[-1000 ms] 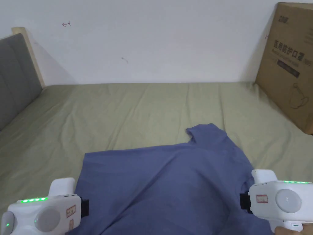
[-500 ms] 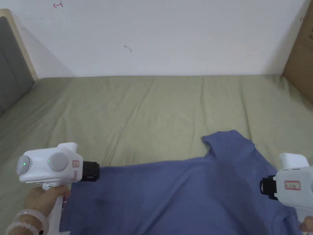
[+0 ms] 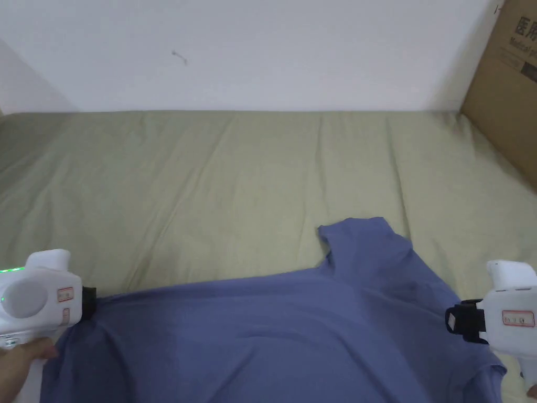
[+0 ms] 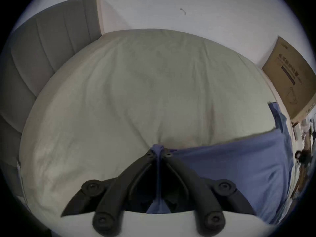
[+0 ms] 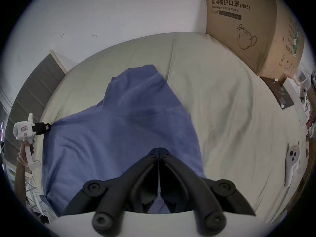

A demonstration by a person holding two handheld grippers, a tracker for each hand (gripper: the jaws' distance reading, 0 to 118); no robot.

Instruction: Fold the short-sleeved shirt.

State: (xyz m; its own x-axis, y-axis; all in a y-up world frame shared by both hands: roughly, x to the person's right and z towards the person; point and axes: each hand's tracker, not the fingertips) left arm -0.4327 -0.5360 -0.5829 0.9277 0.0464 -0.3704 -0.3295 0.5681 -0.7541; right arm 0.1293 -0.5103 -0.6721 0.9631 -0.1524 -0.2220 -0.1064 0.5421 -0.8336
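Head view: left hand-held gripper (image 3: 90, 304) at bottom left, jaws pinching corner of blue shirt (image 3: 272, 336); left gripper view confirms fabric bunched between pressed-together jaws. Right hand-held gripper (image 3: 450, 321) at shirt's right edge; right gripper view shows its jaws pressed together with thin fold of shirt between them. Shirt stretched between both, spread across near side of green bed (image 3: 236, 173), one sleeve (image 3: 362, 246) pointing toward wall (image 3: 272, 47). Cardboard box (image 3: 506, 89) stands at far right.

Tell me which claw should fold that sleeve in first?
Probably the right claw: it grips the blue cotton short-sleeved shirt beside the outspread sleeve. The left claw pinches the far corner.
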